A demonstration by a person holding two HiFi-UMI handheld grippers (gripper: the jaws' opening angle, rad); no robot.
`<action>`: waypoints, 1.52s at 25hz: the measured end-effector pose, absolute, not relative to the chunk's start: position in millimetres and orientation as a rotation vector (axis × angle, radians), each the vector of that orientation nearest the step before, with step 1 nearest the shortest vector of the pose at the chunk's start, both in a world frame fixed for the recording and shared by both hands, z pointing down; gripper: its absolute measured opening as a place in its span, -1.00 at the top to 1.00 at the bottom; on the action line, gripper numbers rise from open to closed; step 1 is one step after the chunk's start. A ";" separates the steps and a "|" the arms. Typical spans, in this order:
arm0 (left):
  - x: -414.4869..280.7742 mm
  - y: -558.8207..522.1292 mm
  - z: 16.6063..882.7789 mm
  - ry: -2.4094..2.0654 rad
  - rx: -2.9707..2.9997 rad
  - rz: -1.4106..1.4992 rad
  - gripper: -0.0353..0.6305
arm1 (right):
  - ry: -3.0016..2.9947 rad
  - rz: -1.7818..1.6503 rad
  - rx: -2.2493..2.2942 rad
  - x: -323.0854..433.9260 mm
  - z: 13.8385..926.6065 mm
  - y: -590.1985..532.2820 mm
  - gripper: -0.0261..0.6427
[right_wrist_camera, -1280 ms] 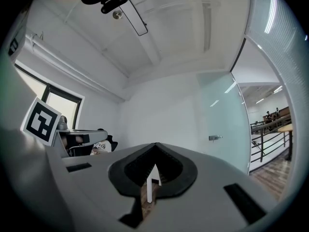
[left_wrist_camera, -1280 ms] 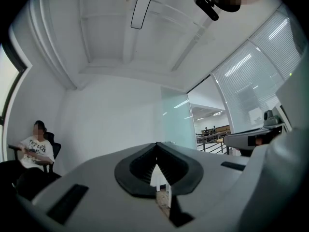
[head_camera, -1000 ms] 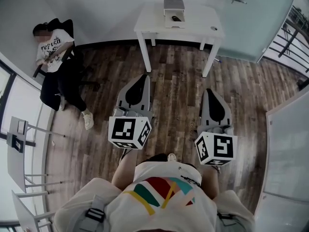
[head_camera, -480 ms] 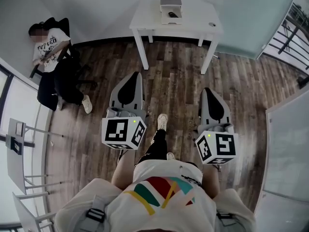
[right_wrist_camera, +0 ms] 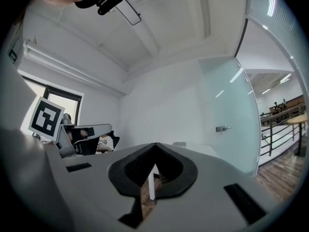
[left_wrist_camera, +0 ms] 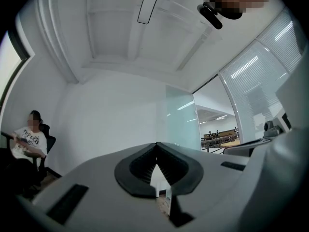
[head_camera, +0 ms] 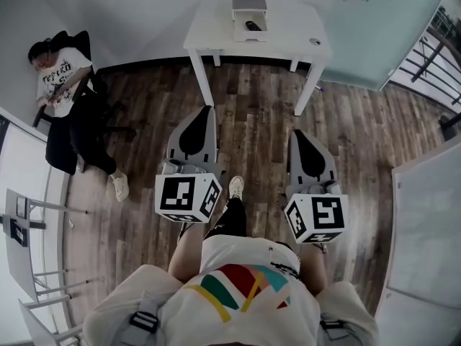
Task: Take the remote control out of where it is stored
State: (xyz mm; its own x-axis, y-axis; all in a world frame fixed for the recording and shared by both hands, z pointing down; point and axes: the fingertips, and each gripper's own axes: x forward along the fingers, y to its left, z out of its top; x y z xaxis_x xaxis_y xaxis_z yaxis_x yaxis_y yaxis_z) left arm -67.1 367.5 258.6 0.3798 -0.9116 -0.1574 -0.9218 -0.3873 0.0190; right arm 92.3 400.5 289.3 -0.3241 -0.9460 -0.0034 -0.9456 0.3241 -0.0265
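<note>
Approach: holding left gripper [head_camera: 204, 112] and right gripper [head_camera: 297, 133] closed, empty, being well short of remote control [head_camera: 251, 25] on table [head_camera: 212, 36].

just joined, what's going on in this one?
A person holds two grippers out over the wood floor: the left hand-held gripper and the right hand-held gripper are both shut and empty. The white table stands ahead, some steps away; on it, a small box with the dark remote lying in its open tray. Nothing is touched yet. Another person sits by the left wall.
</note>
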 end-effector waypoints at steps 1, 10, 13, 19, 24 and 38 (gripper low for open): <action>-67.6 359.7 258.3 1.700 -2.547 0.221 0.87 | 2.554 -0.028 -1.806 89.3 289.0 392.4 0.92; -80.3 273.8 241.2 1.692 -2.543 0.241 0.87 | 2.564 -0.017 -1.785 74.3 271.0 305.7 0.92; -78.2 245.8 228.1 1.655 -2.539 0.245 0.87 | 2.536 -0.007 -1.789 74.4 259.9 276.7 0.92; -83.6 180.3 220.0 1.610 -2.550 0.239 0.87 | 2.522 -0.013 -1.803 64.9 256.2 211.9 0.92; -98.0 134.9 214.7 1.606 -2.547 0.256 0.87 | 2.506 -0.019 -1.827 57.6 254.6 166.6 0.92; -124.8 64.1 209.5 1.582 -2.515 0.272 0.87 | 2.518 -0.036 -1.859 30.0 257.6 93.9 0.92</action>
State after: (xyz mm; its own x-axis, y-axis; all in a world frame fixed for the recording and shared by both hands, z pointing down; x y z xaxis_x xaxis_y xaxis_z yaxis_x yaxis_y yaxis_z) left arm -124.8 64.1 209.5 0.4250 -0.8738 -0.2361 -0.9025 -0.4291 -0.0366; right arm 30.0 93.9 257.6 -0.2945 -0.9557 0.0046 -0.9554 0.2942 -0.0255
